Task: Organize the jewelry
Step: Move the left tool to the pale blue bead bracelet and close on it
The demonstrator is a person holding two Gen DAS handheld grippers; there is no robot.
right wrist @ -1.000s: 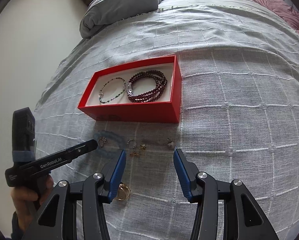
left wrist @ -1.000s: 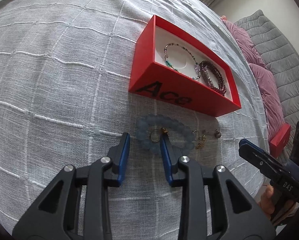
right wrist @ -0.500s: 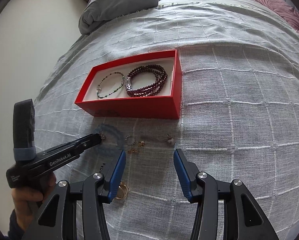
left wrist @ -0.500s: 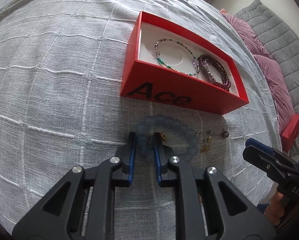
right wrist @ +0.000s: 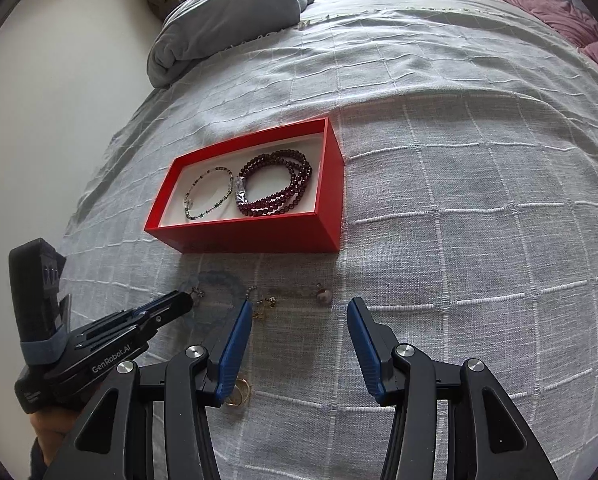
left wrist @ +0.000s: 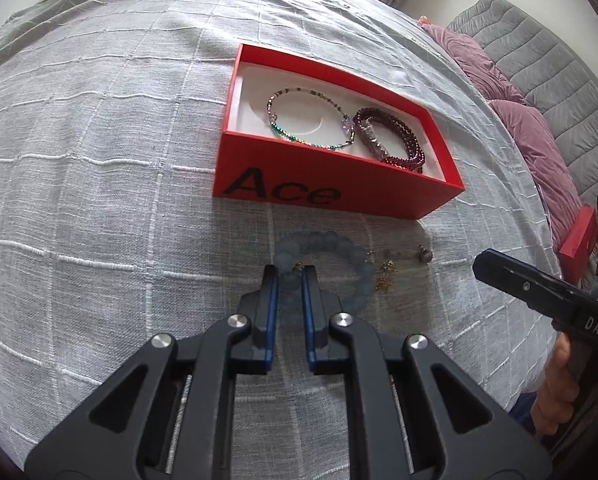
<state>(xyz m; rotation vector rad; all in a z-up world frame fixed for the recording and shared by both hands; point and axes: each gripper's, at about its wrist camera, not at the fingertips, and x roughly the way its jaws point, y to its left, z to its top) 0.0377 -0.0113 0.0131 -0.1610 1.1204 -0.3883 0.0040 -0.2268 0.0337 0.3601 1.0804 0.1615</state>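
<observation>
- Left hand-held gripper point(left wrist: 290, 280) points down at the bed, its blue pads closing on one side of the pale blue bead bracelet point(left wrist: 341, 248), whose beads sit between the pads.
- Most of that bracelet lies on the grey bedspread point(left wrist: 99, 200), looping away from the fingers toward the red box point(left wrist: 339, 196); whether any part of it has left the cloth cannot be told from these views.
- A small gold charm shows just at the tip of the left hand-held gripper, touching or nearly touching the bracelet.
- Right hand-held gripper point(right wrist: 300, 312) hangs over the bedspread with its jaws apart and nothing between them.
- Just beyond its left finger lies a small gold earring point(right wrist: 266, 305), and a little further right a round dark bead pendant point(right wrist: 323, 296) on a fine chain.
- A gold ring point(right wrist: 239, 394) lies on the cloth beside the base of the right hand-held gripper's left finger, partly hidden by it.
- The red box stands open on the bed just behind the loose pieces, with "Ace" printed on its near wall.
- Inside it, on a white lining, lie a thin multicoloured bead bracelet point(left wrist: 307, 118) on the left and a dark red multi-strand bead bracelet point(left wrist: 399, 138) on the right, touching each other.
- A folded grey blanket point(right wrist: 227, 20) rests at the far edge of the bed, and pink pillows point(left wrist: 531, 148) lie off to the right side.
</observation>
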